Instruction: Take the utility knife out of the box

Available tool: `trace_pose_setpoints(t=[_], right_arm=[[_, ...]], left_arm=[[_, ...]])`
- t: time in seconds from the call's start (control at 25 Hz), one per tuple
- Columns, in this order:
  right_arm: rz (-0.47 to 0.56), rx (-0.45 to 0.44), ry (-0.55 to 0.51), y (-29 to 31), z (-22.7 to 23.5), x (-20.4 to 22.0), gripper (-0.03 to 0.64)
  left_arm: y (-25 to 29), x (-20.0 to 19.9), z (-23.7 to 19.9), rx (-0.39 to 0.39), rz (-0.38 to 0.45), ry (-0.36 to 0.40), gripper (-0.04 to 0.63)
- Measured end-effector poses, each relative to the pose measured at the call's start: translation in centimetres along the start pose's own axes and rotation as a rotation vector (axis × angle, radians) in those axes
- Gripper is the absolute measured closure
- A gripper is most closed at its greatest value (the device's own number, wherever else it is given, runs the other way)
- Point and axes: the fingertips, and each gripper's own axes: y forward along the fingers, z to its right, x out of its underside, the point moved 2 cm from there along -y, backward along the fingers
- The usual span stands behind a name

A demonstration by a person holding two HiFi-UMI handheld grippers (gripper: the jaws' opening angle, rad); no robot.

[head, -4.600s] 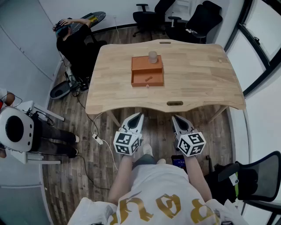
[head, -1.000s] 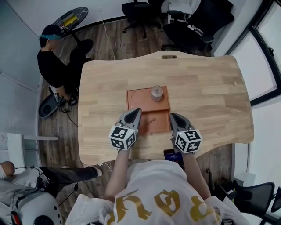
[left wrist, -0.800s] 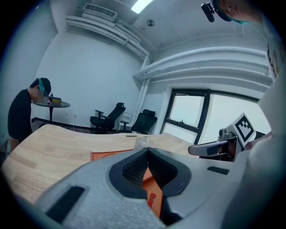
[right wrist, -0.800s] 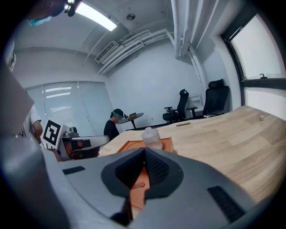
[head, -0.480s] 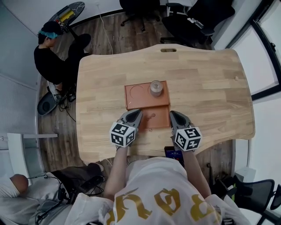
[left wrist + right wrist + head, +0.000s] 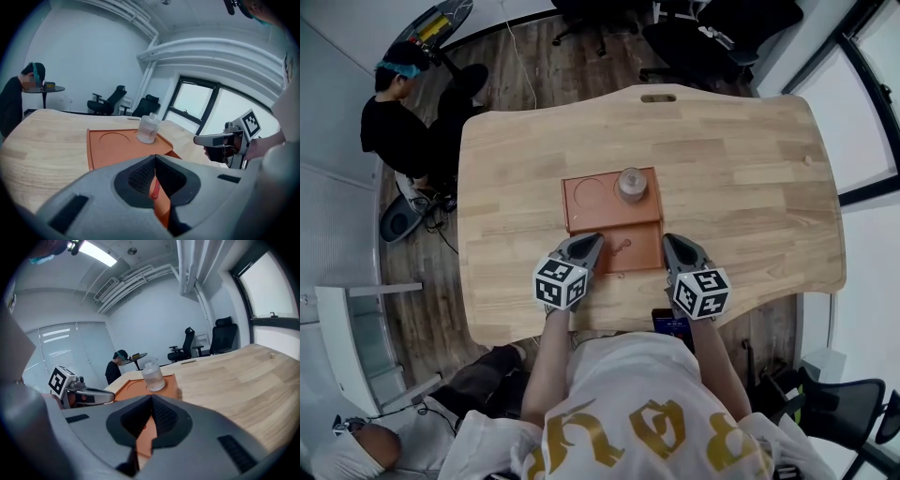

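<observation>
Head view is giving me the layout. The orange box is sitting on the tabletop, with a clear jar standing on its far section. The utility knife is lying flat in the near compartment. It is small and nearly the box's own colour, so I am finding it easy to lose.

I am holding the left hand-held gripper over the compartment's left edge and the right hand-held gripper just off its right edge. The knife is lying between them, touched by neither. Both gripper views are showing the jaws pressed together at the tips with nothing held, only orange box showing through the slit below.

I am judging this to be the reach, with the pick not yet begun. To do it well, I am planning on one gripper, probably the left since it looks nearer. I am meaning to spread its jaws before dipping in and to set them across the knife's narrow width, not its length. The compartment wall is the hazard, so I am aiming to come straight down, clear of the rim and the jar. A flat handle is probably calling for tips right down on the compartment floor.
</observation>
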Motion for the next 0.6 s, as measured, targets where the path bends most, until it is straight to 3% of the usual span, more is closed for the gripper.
trace_pose_setpoints(t=[0.6], right_arm=[[-0.020,0.017,0.046,1.1,1.9,0.4,0.606]], left_arm=[[3.5,2.1,0.5,0.084,-0.157,-0.015,0.586]])
